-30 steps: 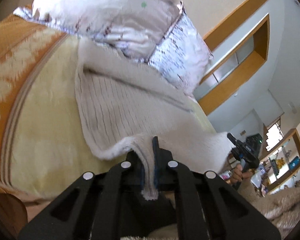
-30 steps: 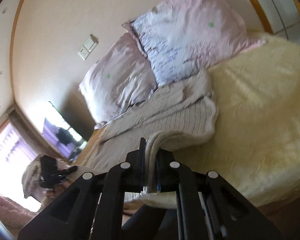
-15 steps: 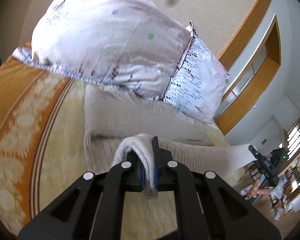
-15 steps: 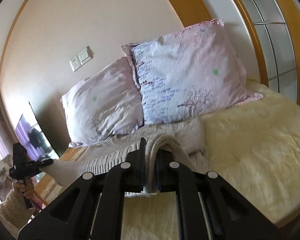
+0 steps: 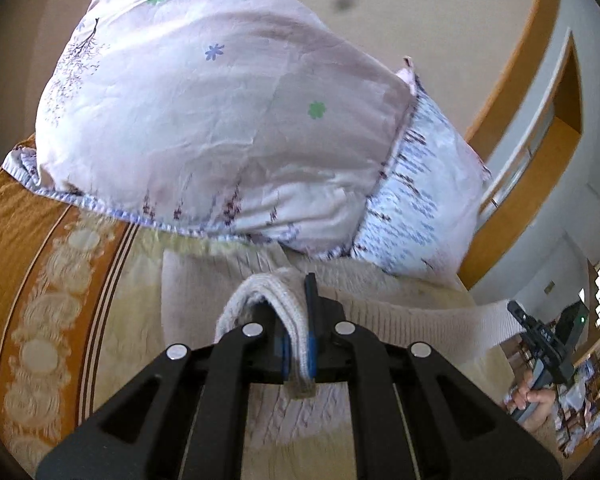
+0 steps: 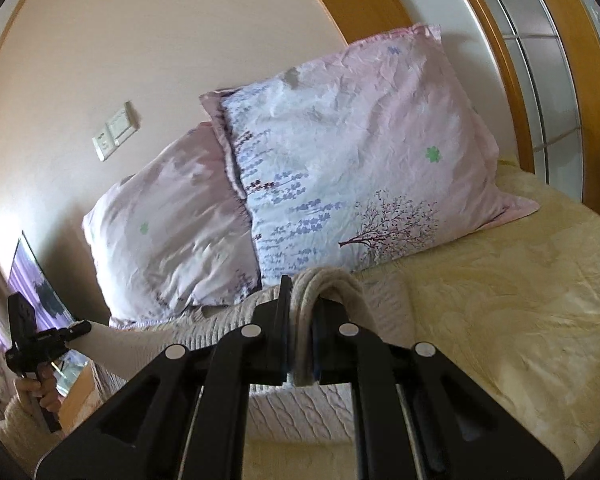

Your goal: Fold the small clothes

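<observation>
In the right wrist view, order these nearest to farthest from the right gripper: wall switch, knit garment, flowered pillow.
1. Knit garment, clamped in the right gripper.
2. Flowered pillow, just behind it on the bed.
3. Wall switch, upper left, on the wall.

Cream ribbed knit garment (image 5: 400, 316). Pale pink pillows (image 6: 360, 152) printed with purple sprigs, a tree, green and blue flowers. Pale yellow bedspread (image 6: 520, 300), orange border (image 5: 28, 248) with cream medallions. Black hand-held gripper (image 5: 298, 344), blue pads.

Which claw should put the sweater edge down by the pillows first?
Neither clearly. The left claw and right claw both pinch the beige sweater, and both look about equally close to the pillows, so probably together.
</observation>
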Tool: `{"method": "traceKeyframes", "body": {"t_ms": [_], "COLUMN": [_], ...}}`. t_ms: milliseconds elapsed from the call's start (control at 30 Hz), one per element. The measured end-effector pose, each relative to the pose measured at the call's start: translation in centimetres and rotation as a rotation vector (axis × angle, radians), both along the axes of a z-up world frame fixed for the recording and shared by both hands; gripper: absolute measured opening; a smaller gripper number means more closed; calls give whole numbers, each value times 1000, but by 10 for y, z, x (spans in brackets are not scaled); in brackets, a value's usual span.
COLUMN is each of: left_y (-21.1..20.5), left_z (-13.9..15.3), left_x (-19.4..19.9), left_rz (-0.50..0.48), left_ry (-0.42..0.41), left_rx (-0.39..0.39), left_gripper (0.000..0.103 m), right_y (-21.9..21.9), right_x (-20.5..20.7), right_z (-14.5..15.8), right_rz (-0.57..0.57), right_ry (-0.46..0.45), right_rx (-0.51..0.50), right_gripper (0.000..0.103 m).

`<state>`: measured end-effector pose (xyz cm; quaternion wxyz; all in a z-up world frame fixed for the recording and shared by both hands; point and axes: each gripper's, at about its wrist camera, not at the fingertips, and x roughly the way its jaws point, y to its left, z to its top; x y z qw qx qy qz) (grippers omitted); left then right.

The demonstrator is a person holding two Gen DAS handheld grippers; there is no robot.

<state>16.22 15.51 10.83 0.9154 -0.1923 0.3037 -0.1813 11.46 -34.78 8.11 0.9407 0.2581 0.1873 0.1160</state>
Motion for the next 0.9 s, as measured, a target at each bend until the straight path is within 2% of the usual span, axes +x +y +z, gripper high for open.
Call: {"method": "traceKeyframes", "body": {"t_ms": [100,167,267,367,500,533,600,633,667,733,767,800,900], "left_y": [-3,-5,-3,-1,2,3,4,5,6,8,10,14,25], "left_z": [-7,-19,-52,-75,-87,-89,-92,-94,-96,-97,-96,-92,-78], "left_x": [30,52,84,98,110,112,117,120,123,127,126,123,116], "left_rz": [30,53,87,102,105,109,119,126,131,143,153,165,172], "left_ry": [20,61,185,264,307,316,338,351,359,367,359,334,284], "left_rx": [-15,-30,-70,-100,-149,-163,-204,-232,-258,-297,-311,-320,-309], "left_gripper": [6,6,6,6,6,6,7,7,10,22,35,43,46], "right_y": [-2,-3,-2,0,1,1,-1,-3,-3,-2,-1,-1,-2], "right_x": [27,45,76,94,105,109,124,135,140,144,144,141,128], "right_z": [-7,-19,-47,-70,-76,-77,-78,-78,-78,-74,-71,-67,-56], "right_rz": [-16,-31,-38,-42,-58,-67,-67,-55,-51,-46,-42,-38,-35], "right_ry": [33,77,203,302,336,342,382,398,400,380,371,359,322], "right_rx": [45,65,96,120,139,151,198,237,263,287,286,281,238], "right_gripper": [8,8,8,8,9,12,31,50,61,62,62,62,62]}}
